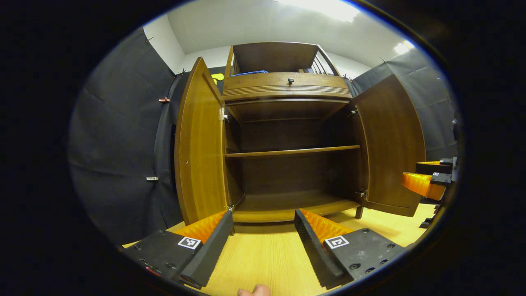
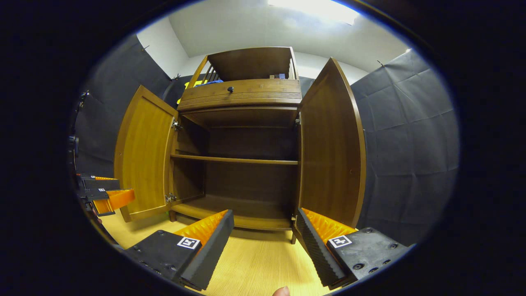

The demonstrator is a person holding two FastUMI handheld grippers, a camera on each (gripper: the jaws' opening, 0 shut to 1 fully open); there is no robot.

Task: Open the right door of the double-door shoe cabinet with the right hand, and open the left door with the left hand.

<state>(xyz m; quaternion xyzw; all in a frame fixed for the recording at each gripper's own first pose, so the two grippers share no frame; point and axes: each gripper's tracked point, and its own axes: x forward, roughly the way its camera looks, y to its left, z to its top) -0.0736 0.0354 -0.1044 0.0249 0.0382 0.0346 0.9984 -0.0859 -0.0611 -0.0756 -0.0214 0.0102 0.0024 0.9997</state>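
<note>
In the left gripper view, the left gripper (image 1: 263,230) is at 6 o'clock with its two fingers spread wide apart and nothing between them. A fingertip of the person (image 1: 254,291) shows at the very bottom edge. Under the gripper lies the light wooden floor (image 1: 263,263). Beyond it stands the shoe cabinet (image 1: 287,123), and both doors are swung out. The left door (image 1: 201,144) is at 9 o'clock, seen nearly edge-on. The right door (image 1: 390,139) is at 3 o'clock. Inside there is one shelf (image 1: 291,152) across the middle, bare like the bottom board. Above is a drawer front with a small dark knob (image 1: 290,80).

In the right gripper view, the right gripper (image 2: 265,230) is also at 6 o'clock, its fingers parted and holding nothing. It sits just before the lower edge of the right door, at 3 o'clock. The left gripper appears at 9 o'clock, near the left door, with its fingers apart.
</note>
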